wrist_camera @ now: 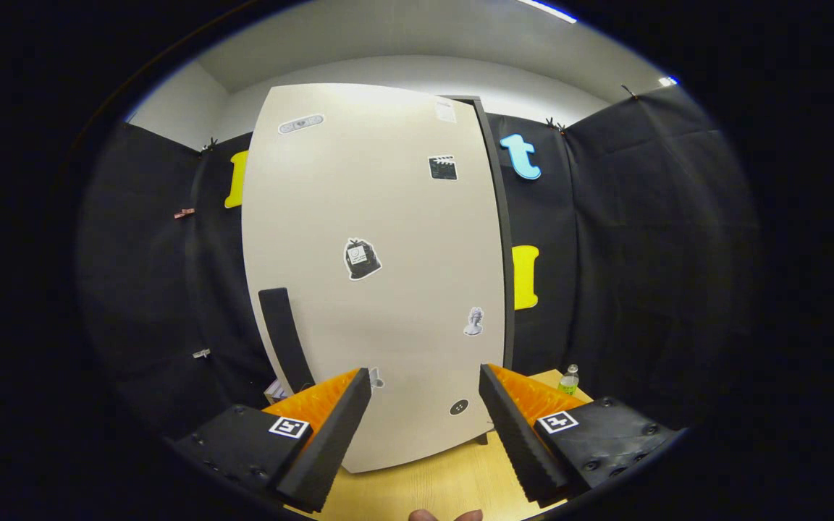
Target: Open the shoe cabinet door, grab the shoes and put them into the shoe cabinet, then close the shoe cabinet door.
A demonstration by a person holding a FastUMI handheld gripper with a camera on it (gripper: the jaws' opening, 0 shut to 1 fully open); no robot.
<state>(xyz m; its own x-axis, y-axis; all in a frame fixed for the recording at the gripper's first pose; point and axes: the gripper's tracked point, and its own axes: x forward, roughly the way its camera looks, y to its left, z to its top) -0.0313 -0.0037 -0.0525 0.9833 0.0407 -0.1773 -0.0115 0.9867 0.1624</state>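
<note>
The gripper hangs wide open and empty — the cabinet door fills the space ahead, its upright handle just ahead of the left finger.

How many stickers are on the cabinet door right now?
7 visible: two up top, clapperboard, middle, bust, dot, one partly behind the open tongs.

1. The gripper has its fingers spread wide with nothing between them, facing the cabinet door.
2. The shut door blocks the way straight ahead.
3. A dark handle juts out beyond the left finger.
4. Bare wooden floor lies open between the fingers.
5. A small bottle stands right of the cabinet.
</note>
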